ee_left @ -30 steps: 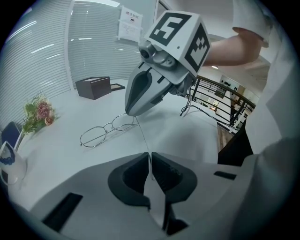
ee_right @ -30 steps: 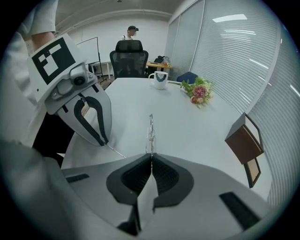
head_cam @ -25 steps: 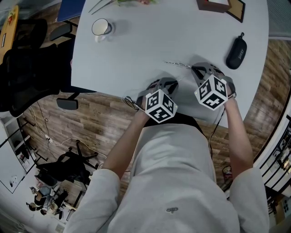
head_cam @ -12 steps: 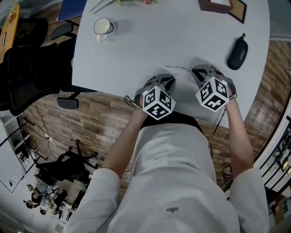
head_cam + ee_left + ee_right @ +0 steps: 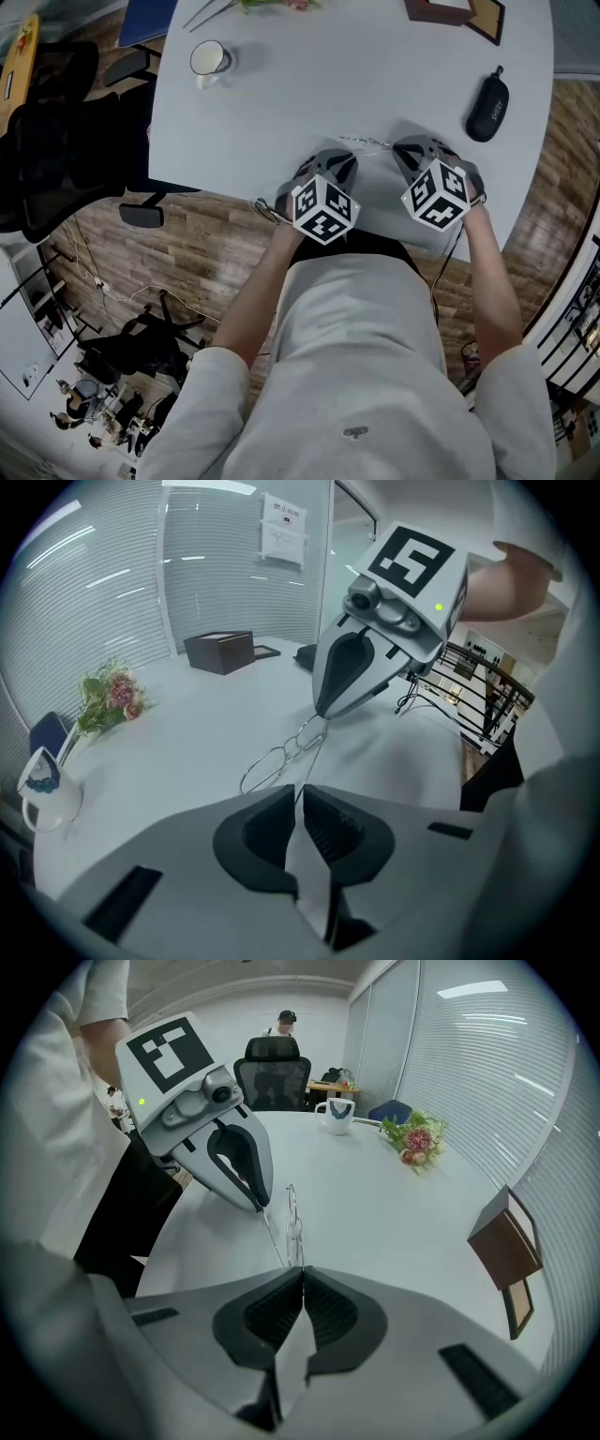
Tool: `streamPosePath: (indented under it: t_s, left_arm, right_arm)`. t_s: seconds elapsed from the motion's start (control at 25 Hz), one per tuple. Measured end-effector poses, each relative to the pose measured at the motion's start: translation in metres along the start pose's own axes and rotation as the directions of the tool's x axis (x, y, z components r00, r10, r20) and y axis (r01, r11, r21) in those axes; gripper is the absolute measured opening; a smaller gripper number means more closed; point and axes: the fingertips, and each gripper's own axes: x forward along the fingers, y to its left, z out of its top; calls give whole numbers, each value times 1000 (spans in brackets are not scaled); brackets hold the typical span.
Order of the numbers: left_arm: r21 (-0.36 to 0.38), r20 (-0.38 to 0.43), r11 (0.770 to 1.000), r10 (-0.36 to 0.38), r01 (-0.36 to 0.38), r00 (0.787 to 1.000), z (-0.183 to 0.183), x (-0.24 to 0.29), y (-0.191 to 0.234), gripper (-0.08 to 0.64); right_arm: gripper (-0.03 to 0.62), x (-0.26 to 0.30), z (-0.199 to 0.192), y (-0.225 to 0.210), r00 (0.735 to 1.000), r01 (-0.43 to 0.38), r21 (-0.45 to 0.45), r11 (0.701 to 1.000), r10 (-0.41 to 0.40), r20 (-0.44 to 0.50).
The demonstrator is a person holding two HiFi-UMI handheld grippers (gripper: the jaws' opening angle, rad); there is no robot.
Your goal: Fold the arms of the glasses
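A: Where are the glasses (image 5: 292,745) found?
B: Just right of ctr in the head view, near the bottom edge of the white worktop (image 5: 309,89), btw the two tools. A thin wire frame w/ clear lenses is seen. Whether it is rested on the worktop or held just over it can't be told.
A: How is the left tool (image 5: 300,803) set?
B: The jaws are drawn narrow, nearly together, and one thin arm of the glasses is pinched btw them. In the left gripper view the arm is seen running from the jaws up to the frame at mid-pic, not laid flat against it.
A: And the right tool (image 5: 302,1277)?
B: The jaws are pressed together, w/ the end of the frame nipped at the tips. In the right gripper view the frame is shown edge-on, directly above the jaws.
A: Are the tools kept apart?
B: Near, not touching. Only the glasses are spanned btw them.
A: What else is noted?
B: A mug (image 5: 207,58) at upper left of the head view and a dark case (image 5: 487,106) at upper right, both well apart from the glasses. Flowers (image 5: 108,694) are seen at mid-left of the left gripper view, a dark box (image 5: 218,651) above ctr.
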Motion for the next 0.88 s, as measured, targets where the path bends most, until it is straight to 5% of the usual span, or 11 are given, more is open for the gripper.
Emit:
streamPosePath:
  t_s: [0.88]
  left_arm:
    - [-45, 4, 988, 149, -149, 989, 1, 0, 20, 34]
  right_arm:
    - [11, 1, -4, 11, 999, -32, 0, 1000, 32, -3]
